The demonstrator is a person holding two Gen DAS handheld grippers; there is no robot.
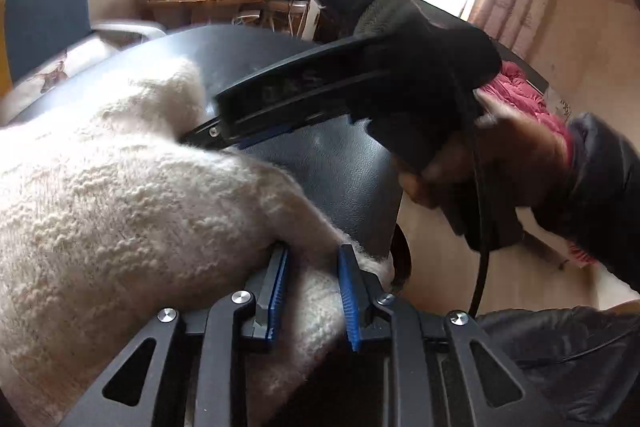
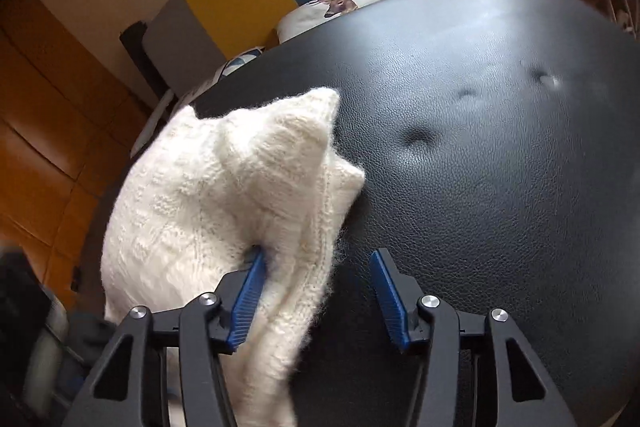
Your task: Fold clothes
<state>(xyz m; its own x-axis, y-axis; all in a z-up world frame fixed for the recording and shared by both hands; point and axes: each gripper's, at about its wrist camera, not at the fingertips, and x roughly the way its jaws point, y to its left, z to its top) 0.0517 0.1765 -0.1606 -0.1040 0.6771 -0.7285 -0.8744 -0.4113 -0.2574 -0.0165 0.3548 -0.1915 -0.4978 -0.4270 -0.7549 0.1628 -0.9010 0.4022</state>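
The white knit sweater (image 2: pixel 224 195) is bunched at 10 o'clock from the right gripper (image 2: pixel 316 291), whose jaws are spread, only its left pad touching. A fold is pinched by the left gripper (image 1: pixel 312 291).

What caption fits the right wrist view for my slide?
Open right hand-held gripper around the edge of a white knitted sweater on a black padded table.
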